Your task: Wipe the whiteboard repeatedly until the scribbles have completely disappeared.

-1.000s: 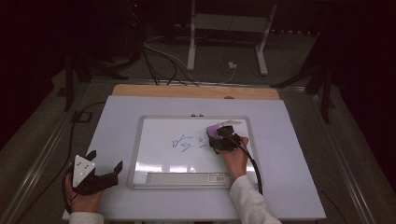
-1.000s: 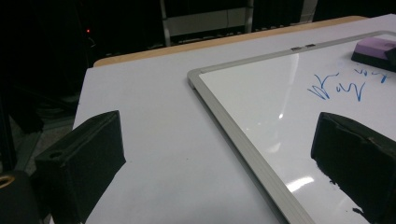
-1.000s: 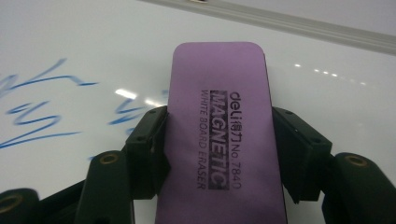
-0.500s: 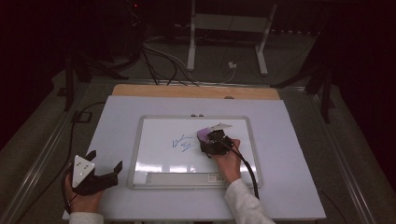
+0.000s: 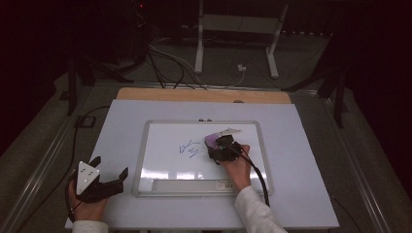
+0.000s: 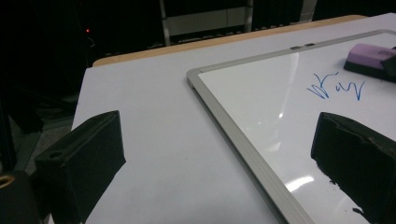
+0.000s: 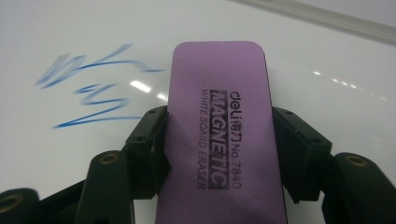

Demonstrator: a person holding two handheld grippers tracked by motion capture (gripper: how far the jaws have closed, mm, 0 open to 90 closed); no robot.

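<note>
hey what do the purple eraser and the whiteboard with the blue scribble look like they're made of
Eraser: likely matte purple plastic shell, smooth with crisp black printing; a dark underside layer, possibly felt, shows in the left gripper view. Whiteboard: glossy white coated surface, judging by the sharp light reflections, with a pale satin frame that looks like aluminium or silver plastic. The right tool clamps the eraser.

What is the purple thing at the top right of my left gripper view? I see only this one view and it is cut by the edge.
Observer: It is a whiteboard eraser; the right gripper view shows "MAGNETIC WHITE BOARD ERASER" printed on its top.
Operator: Is something holding it?
Observer: Yes, the right gripper is shut on it, one black jaw on each long side.
Operator: Where does it stand on the board?
Observer: In the high view it sits on the whiteboard, just right of the blue scribble.
Operator: And my own gripper?
Observer: The left gripper is off the board, over the table at its left.
</note>
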